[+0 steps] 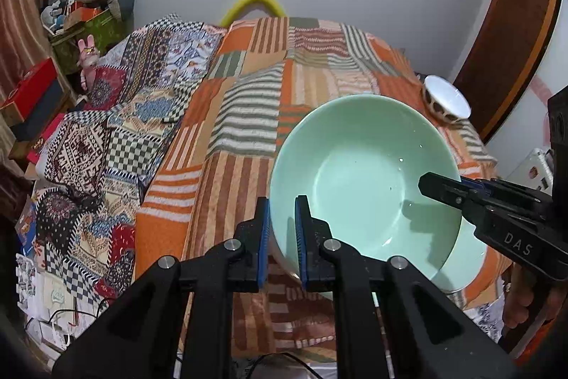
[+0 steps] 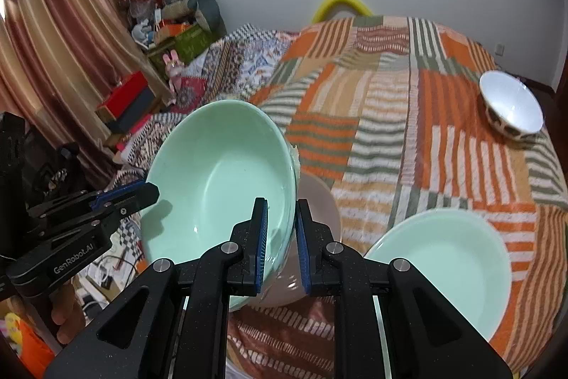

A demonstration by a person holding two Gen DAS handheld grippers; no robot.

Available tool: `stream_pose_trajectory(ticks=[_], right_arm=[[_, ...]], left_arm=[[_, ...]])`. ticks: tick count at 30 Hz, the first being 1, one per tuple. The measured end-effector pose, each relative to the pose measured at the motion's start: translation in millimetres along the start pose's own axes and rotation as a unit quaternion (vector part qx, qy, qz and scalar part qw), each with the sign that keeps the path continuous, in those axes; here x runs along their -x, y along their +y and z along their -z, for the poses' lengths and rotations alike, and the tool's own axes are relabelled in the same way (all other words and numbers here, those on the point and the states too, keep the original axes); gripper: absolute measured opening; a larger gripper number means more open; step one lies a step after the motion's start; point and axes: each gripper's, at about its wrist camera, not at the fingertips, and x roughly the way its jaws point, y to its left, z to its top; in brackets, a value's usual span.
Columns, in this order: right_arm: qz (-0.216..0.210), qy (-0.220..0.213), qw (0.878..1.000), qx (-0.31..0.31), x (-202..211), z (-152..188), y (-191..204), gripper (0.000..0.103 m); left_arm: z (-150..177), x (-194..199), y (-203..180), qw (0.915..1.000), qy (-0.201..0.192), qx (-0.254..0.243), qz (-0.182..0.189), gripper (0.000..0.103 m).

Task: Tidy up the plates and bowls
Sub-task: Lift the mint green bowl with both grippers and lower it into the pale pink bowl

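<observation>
I am looking at a mint green bowl with a beige outside, a mint green plate, a white bowl with a dark-spotted outside, a bed cover patched in orange, green and white stripes, and my black grippers' blue pads.

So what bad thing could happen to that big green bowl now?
1. Each gripper pinches only a thin bit of the big green bowl's rim: the left gripper on one side, the right gripper on the other. The bowl is tilted, so it might slip out.
2. A green plate lies close below on the blanket. A careless drop could knock bowl against plate and chip them.
</observation>
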Motion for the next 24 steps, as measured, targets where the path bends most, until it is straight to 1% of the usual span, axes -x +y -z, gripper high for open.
stream_pose_trajectory(ticks=[6,11,18,24], right_arm=[[0.008,0.026,1.000,-0.004,-16,9,-2,0.014],[0.016,0.043,0.999,-0.008,-28,15,-5,0.014],[0.019,0.061,0.998,-0.012,-40,21,-8,0.014],[0.019,0.068,0.997,-0.012,-46,22,-10,0.014]], left_arm=[[9,-22,4,0.9996,0.028,0.009,0.001,0.013],[14,-36,6,0.9989,0.043,0.015,0.002,0.013],[15,-53,8,0.9981,0.059,0.014,-0.006,0.013],[17,-65,12,0.9969,0.075,0.022,-0.004,0.013]])
